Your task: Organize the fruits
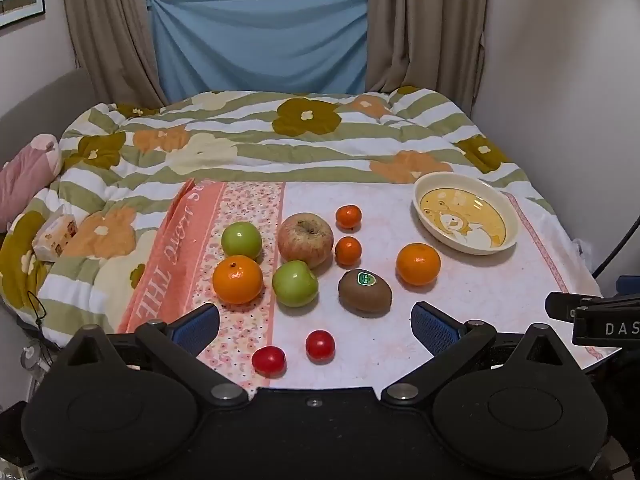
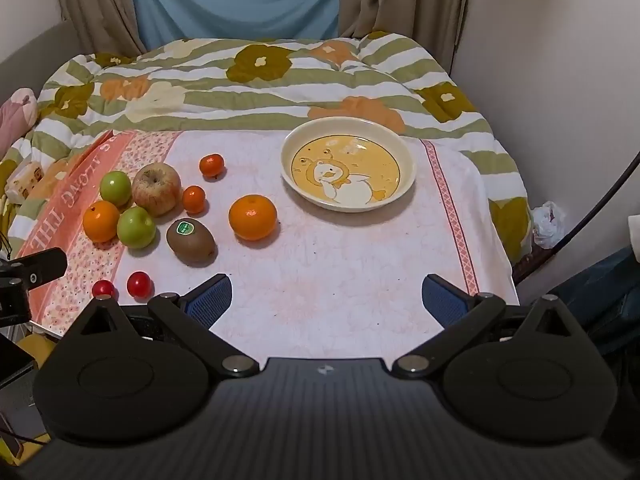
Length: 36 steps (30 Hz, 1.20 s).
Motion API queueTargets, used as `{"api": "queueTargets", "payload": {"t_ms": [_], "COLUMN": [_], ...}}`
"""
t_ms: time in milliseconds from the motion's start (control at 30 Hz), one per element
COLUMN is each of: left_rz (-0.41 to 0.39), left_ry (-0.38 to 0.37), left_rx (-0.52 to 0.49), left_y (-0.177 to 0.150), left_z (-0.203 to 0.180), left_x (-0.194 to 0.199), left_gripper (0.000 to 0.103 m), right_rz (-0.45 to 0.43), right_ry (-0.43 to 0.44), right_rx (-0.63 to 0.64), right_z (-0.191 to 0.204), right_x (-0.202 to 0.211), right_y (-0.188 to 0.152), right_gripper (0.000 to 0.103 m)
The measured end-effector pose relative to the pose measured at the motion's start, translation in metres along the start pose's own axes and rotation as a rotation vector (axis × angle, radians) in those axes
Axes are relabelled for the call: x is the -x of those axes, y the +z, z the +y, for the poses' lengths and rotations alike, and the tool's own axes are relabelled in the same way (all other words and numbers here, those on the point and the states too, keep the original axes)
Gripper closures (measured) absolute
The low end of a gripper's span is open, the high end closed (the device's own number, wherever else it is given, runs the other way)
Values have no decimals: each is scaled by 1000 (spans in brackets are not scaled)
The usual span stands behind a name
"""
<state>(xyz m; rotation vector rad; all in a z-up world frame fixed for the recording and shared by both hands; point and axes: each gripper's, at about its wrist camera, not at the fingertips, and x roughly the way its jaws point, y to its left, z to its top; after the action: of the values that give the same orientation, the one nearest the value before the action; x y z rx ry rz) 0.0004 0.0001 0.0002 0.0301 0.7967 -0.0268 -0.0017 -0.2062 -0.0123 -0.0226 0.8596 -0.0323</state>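
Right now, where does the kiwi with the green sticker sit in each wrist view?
Left wrist: kiwi lies centre, just ahead of the open left gripper.
Right wrist: kiwi lies left of centre, beyond the left fingertip.
Shared landmark: the duck plate, up and right of it.

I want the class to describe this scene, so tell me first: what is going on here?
A person holds two grippers over a cloth-covered table, set to organize fruit. Both the left gripper and the right gripper are open and hold nothing. The duck plate has no fruit in it. The fruit lies loose on the cloth to its left: the red apple, two green apples, two big oranges, two small ones, the kiwi and two cherry tomatoes. Nothing has been sorted yet.
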Motion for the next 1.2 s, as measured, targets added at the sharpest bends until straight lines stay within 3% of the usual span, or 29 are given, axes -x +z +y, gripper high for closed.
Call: {"api": "queueTargets", "payload": {"t_ms": [300,1200], "left_rz": [-6,-5], "left_ry": [-16,7], "left_rx": [23,2], "left_y": [-8,4], "left_z": [12,-4], "left_x": [-2,-6], "left_gripper": [0,0], "right_rz": [7,1], "right_ry": [22,17], "right_rx": [-7,-6], "right_z": [-2,-3], "right_x": [-1,-6], "right_y": [1,5], "right_gripper": [0,0]}}
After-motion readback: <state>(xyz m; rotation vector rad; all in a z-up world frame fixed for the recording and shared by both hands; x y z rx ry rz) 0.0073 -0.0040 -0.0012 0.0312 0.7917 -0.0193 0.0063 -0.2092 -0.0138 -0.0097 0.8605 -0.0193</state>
